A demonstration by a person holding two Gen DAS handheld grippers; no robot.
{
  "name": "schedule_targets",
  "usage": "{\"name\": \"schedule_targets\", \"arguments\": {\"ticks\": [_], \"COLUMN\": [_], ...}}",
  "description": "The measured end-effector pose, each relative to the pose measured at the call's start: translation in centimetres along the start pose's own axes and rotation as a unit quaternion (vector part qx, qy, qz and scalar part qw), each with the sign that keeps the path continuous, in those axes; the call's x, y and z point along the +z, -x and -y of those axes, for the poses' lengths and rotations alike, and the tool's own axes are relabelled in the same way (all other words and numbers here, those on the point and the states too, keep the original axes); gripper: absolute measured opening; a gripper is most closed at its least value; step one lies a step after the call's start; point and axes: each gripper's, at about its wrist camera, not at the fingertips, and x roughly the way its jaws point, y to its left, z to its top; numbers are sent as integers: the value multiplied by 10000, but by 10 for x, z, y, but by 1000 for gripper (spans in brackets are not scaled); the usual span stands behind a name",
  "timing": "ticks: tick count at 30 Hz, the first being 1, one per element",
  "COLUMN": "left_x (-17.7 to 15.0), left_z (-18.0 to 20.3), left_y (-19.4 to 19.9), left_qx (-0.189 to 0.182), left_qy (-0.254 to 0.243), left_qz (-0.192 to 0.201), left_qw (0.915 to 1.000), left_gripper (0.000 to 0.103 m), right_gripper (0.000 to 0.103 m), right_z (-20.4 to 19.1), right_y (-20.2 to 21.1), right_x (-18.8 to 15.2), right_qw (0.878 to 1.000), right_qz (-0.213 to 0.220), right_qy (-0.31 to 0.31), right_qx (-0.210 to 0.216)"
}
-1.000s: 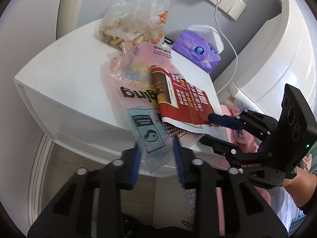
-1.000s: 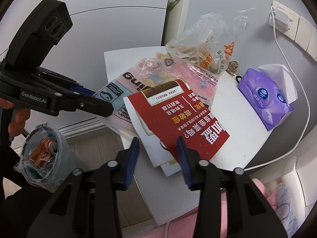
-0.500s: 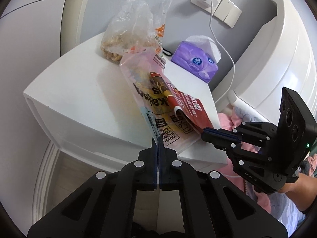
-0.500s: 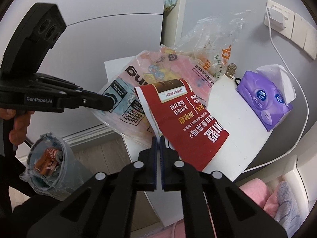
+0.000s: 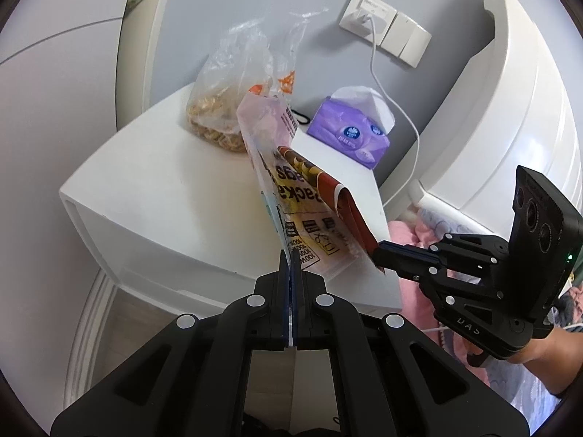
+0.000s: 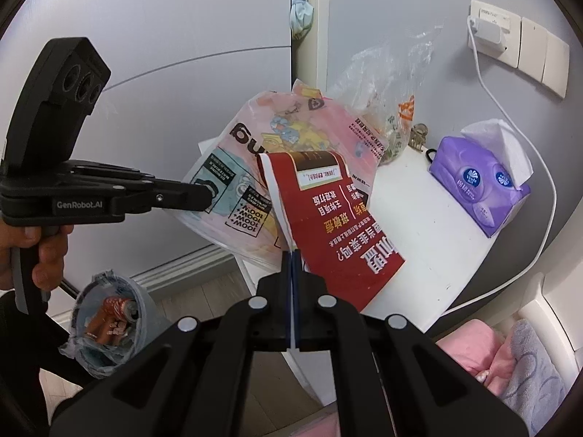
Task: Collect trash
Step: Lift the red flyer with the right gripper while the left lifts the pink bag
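- Two grippers are each pinching a piece of flat packaging above the near edge of the white bedside table (image 5: 153, 182).
- The left gripper (image 5: 290, 266) is clamping, with its jaws pressed tight together, the near corner of the pink printed plastic bag (image 6: 291, 138); this bag is hanging tilted and edge-on in the left wrist view, with its far end over the table.
- The right gripper (image 6: 292, 260) is gripping, with its jaws fully closed, the near edge of the red paper wrapper (image 6: 339, 218), which is curling at its far end and lying against the pink bag.
- A clear plastic bag (image 5: 233, 83) holding brownish bits is standing on the far part of the table, just behind the pink bag.
- A purple tissue pack (image 6: 477, 185) is sitting on the right side of the table near the wall, with a white cable (image 6: 546, 189) running past it from the wall socket (image 6: 492, 25).
- A lined bin (image 6: 105, 331) with cans inside is standing on the floor to the left, below the left gripper.
- A hand (image 6: 40, 251) is wrapping around the left gripper's handle.
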Motion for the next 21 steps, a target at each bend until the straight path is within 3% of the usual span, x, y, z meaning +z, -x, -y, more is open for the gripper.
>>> {"name": "schedule_targets", "arguments": {"ticks": [21], "left_x": [5], "left_z": [6], "left_y": [77], "left_qx": [283], "left_qy": [-38], "left_qz": [584], "left_qw": [9979], "left_gripper": [0], "right_gripper": [3], "right_z": [-36], "right_y": [28], "right_x": [28], "right_qw": [9989], "right_qz": [381], "right_qy": [-88], "right_qx": [243]}}
